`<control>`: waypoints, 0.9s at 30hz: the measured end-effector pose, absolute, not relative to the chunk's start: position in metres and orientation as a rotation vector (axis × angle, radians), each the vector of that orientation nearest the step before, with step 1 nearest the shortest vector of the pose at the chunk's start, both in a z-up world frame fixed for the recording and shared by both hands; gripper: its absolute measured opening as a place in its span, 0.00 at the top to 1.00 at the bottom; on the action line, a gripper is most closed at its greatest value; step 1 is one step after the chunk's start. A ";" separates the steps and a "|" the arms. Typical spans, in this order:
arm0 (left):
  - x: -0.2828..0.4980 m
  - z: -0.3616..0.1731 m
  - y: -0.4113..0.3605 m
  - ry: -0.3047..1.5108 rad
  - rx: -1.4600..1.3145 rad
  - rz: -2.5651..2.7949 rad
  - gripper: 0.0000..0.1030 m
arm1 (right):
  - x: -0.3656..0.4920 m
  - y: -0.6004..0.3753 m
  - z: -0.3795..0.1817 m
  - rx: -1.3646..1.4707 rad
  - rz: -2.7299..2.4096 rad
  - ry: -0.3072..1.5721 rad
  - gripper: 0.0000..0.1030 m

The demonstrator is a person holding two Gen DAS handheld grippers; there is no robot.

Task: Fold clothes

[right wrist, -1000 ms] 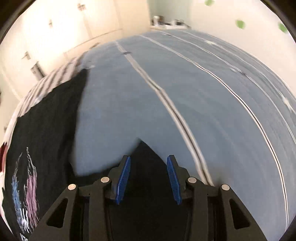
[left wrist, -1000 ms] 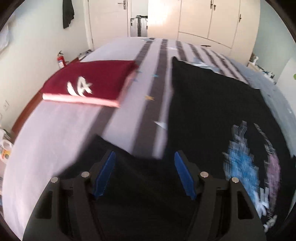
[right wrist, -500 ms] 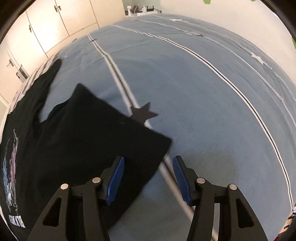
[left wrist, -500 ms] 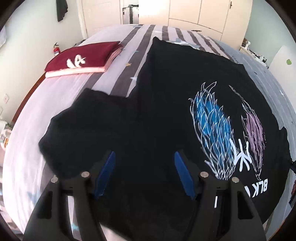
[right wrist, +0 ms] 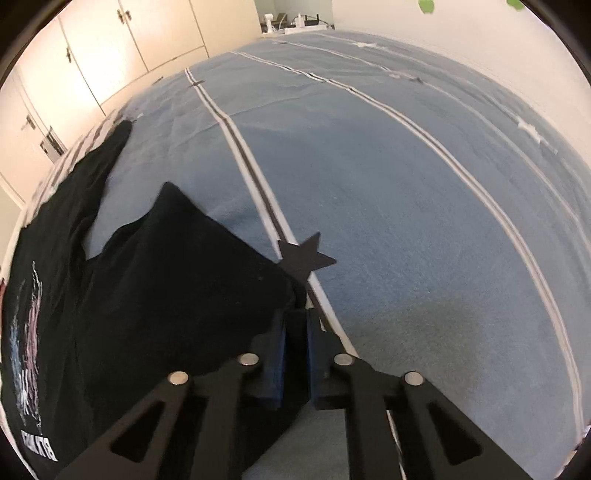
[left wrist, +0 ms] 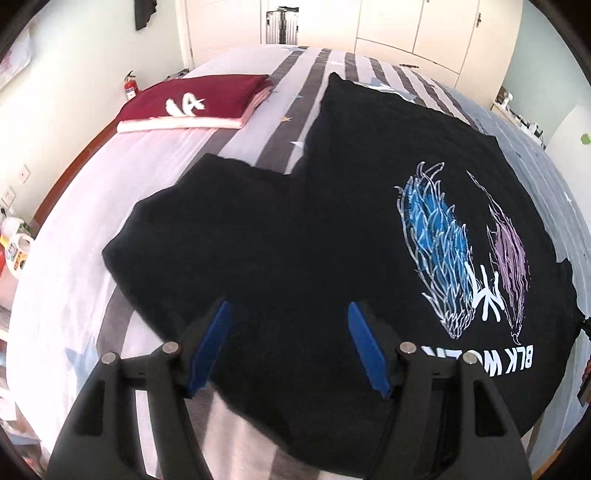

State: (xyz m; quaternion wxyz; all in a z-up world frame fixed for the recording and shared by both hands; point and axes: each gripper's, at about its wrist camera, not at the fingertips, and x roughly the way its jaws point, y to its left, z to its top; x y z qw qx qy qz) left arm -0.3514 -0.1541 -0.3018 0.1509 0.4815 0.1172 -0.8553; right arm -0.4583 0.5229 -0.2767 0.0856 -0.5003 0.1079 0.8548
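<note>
A black T-shirt [left wrist: 332,229] with a blue and purple print lies spread flat on the bed, both sleeves out. My left gripper [left wrist: 290,347] hovers open above the shirt near its left sleeve [left wrist: 192,229], blue pads wide apart and nothing pinched. In the right wrist view the shirt's other sleeve [right wrist: 177,280] lies on the blue cover. My right gripper [right wrist: 296,332] is at that sleeve's outer corner, its jaws closing with the black cloth pressed between the pads.
A folded maroon garment [left wrist: 195,99] lies at the bed's far left. The striped sheet [left wrist: 74,280] meets a blue cover [right wrist: 424,221]. White wardrobes [left wrist: 424,29] stand behind, a suitcase [left wrist: 280,22] in the doorway, a fire extinguisher [left wrist: 131,86] by the left wall.
The left gripper drew back along the shirt, so its sleeve and print came into view. The right gripper opened, came over the sleeve's corner and closed on it.
</note>
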 end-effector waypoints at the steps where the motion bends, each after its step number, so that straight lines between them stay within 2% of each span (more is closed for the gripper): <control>1: -0.347 -0.302 -0.161 0.350 1.376 -2.456 0.38 | -0.456 0.516 -0.269 -1.479 2.562 0.293 0.93; 7: -0.313 -0.305 -0.216 0.464 1.339 -2.436 0.38 | -0.440 0.440 -0.208 -1.375 2.706 0.166 0.94; 13: -0.270 -0.290 -0.292 0.545 1.316 -2.430 0.38 | -0.426 0.264 -0.152 -1.329 2.977 0.080 0.95; 15: -0.257 -0.280 -0.318 0.516 1.308 -2.439 0.38 | -0.409 0.197 -0.143 -1.368 3.084 0.081 0.95; 20: -0.239 -0.260 -0.360 0.467 1.266 -2.496 0.38 | -0.377 0.014 -0.138 -1.538 3.316 0.172 0.95; 24: -0.237 -0.267 -0.377 0.519 1.265 -2.491 0.38 | -0.344 -0.091 -0.172 -1.783 3.363 0.288 0.95; 27: -0.248 -0.281 -0.370 0.577 1.305 -2.502 0.38 | -0.330 -0.137 -0.224 -2.099 3.252 0.161 0.86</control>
